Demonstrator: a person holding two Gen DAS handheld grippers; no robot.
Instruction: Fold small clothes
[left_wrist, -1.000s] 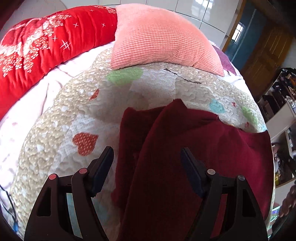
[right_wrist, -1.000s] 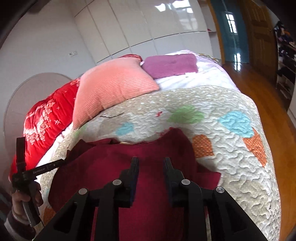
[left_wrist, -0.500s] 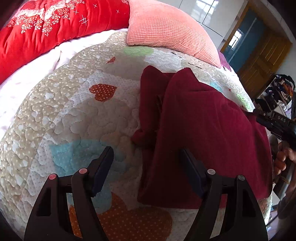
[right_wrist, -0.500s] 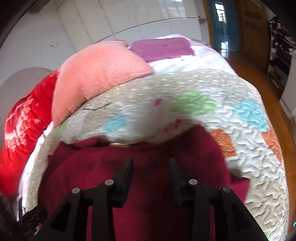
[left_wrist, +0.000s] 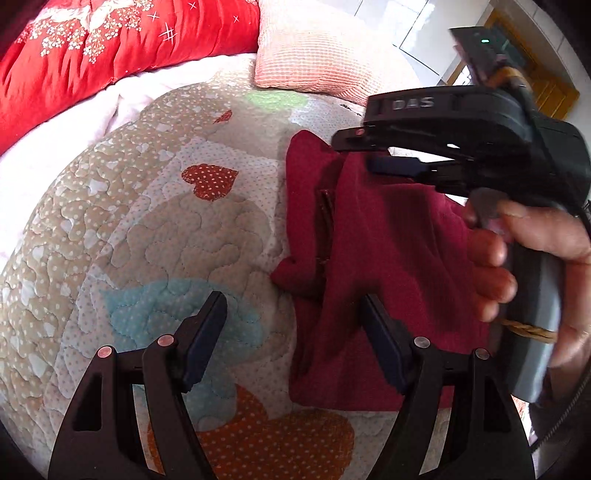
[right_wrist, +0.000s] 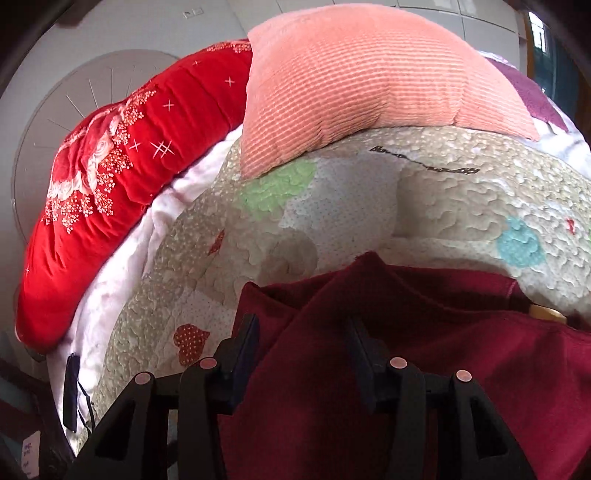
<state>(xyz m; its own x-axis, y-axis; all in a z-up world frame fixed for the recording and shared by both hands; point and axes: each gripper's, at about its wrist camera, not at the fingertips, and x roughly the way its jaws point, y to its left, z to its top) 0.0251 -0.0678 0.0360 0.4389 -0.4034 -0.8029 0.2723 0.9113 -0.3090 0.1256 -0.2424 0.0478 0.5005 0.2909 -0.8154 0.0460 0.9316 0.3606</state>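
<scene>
Maroon garment (left_wrist: 384, 258) lies on the heart-patterned quilt (left_wrist: 177, 229) that covers the bed, partly folded, with a narrower flap sticking out along its left edge in the left wrist view. Left gripper (left_wrist: 291, 317) hangs above the garment's near left edge with its jaws spread wide, one finger over the quilt's blue heart and the other over the maroon cloth, nothing pinched between them. Right gripper (left_wrist: 373, 151) reaches in over the garment's far end, held by a hand (left_wrist: 532, 251) wrapped round its grey handle. From its own camera the right gripper (right_wrist: 303, 343) has cloth lying between its fingers; the jaws are closing, but the pads do not press the fabric. A salmon ribbed pillow (right_wrist: 369, 77) and a red flowered blanket (right_wrist: 122, 173) sit at the bed's far end, well apart from the garment
</scene>
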